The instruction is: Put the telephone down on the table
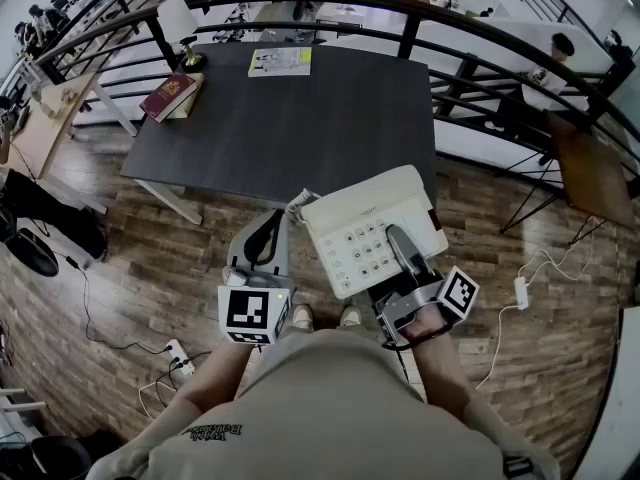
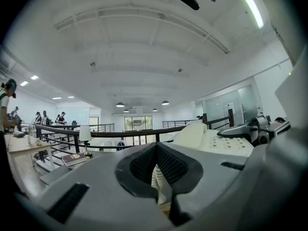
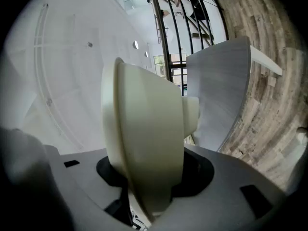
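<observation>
Telephone (image 1: pixel 350 230) clamped at its near-right edge in the right gripper (image 1: pixel 400 248).
Keypad up, long axis running left-right; left gripper (image 1: pixel 265 240) jaws closed together.

Grey left gripper (image 1: pixel 264 236) and right gripper (image 1: pixel 403 250), marker cubes (image 1: pixel 253 313), beige T-shirt (image 1: pixel 330 408).

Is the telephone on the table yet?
No: the right hand-held gripper holds the telephone up in the air, off the table.

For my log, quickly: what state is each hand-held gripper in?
Left hand-held gripper: closed on the coiled cord.
Right hand-held gripper: closed on the telephone.
</observation>
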A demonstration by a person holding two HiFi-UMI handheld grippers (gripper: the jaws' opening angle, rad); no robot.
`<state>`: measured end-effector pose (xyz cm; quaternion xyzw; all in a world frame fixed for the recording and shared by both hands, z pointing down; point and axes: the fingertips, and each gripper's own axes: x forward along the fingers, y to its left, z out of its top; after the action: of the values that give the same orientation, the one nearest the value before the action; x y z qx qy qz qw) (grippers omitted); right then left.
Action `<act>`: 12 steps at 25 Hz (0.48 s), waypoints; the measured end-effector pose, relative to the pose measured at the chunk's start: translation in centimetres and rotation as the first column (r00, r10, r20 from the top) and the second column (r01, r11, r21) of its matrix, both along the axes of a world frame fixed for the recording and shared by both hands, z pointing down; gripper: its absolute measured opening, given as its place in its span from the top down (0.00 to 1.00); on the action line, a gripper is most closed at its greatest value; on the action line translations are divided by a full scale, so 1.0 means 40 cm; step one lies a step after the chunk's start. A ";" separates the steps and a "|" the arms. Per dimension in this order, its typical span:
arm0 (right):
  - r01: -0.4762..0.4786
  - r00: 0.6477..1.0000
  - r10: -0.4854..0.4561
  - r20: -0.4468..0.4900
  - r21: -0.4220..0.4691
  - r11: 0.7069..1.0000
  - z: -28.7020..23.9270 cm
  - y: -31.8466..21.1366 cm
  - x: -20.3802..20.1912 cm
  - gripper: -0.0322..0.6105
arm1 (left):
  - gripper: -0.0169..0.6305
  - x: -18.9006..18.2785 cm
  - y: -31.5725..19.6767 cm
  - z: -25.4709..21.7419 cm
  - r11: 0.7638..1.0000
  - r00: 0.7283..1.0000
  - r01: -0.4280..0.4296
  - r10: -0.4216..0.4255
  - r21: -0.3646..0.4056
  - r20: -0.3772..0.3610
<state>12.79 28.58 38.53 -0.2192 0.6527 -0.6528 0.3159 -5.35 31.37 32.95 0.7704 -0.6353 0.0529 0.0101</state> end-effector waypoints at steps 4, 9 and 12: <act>-0.006 1.000 0.006 0.012 -0.001 1.000 0.004 -0.003 0.005 0.63 | 0.97 0.011 -0.001 0.004 1.000 1.000 -0.007 0.007 0.001 0.015; -0.005 1.000 0.005 0.013 -0.006 1.000 0.010 -0.003 0.007 0.63 | 0.97 0.026 -0.012 0.002 1.000 0.999 -0.022 0.022 0.009 0.029; -0.005 1.000 0.005 0.022 -0.007 1.000 0.009 -0.002 0.008 0.63 | 0.97 0.027 -0.014 0.007 1.000 0.999 -0.029 0.029 0.001 0.026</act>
<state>13.11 28.50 38.89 -0.2149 0.6464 -0.6566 0.3238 -4.29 30.79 33.23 0.7788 -0.6242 0.0623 0.0006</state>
